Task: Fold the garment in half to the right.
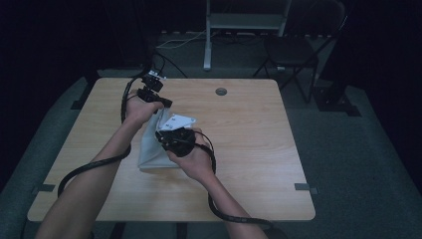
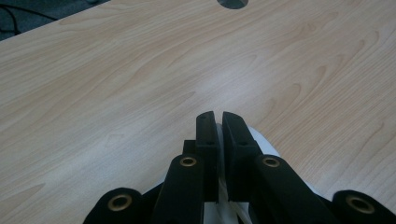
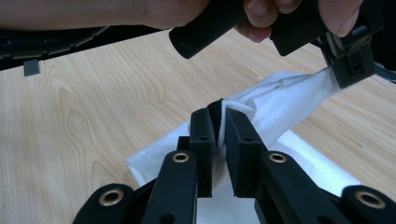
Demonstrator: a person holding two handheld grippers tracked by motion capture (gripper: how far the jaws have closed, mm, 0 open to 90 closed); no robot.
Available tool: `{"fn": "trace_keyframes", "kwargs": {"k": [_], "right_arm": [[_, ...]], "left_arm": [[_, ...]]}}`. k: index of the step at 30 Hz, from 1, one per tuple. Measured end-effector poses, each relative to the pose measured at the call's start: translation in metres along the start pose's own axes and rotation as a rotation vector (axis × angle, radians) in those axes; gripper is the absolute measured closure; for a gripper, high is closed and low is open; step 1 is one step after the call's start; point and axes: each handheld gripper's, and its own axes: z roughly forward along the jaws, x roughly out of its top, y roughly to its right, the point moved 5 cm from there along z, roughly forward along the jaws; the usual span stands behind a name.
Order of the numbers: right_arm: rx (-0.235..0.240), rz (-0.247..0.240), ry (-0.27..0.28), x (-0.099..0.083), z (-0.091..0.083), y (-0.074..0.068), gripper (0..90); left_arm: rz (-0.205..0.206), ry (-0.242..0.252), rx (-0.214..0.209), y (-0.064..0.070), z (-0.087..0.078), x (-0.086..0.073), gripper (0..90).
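- White cloth [image 1: 151, 144], just one, centre-left of the frame on the wooden table [image 1: 249, 149].
- Two grippers: left gripper [image 2: 218, 123] and right gripper [image 3: 220, 122] each clamp a fold.
- Hands hide the cloth's upper edge.

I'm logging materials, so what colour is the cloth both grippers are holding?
Plain white, no pattern; the cloth shows best in the right gripper view.
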Motion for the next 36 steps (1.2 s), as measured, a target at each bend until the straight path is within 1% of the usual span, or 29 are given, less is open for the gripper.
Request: {"fn": "trace_keyframes", "kwargs": {"k": [13,23,31,32,36], "right_arm": [[0.001,0.003,0.001,-0.003,-0.001,0.001,82.1],[0.002,0.017,-0.005,-0.008,0.000,0.001,82.1],[0.004,0.013,-0.004,-0.009,0.000,0.001,82.1],[0.004,0.013,-0.003,-0.009,0.000,0.001,82.1],[0.004,0.015,0.000,-0.009,0.000,0.001,82.1]], "left_arm": [[0.000,-0.004,-0.004,0.005,0.005,0.000,85.6],[0.005,-0.012,-0.006,0.007,0.009,-0.001,85.6],[0.013,-0.019,-0.004,0.008,0.012,-0.002,85.7],[0.009,-0.018,-0.006,0.009,0.012,-0.002,85.7],[0.011,-0.018,-0.010,0.010,0.013,-0.002,85.6]]}}
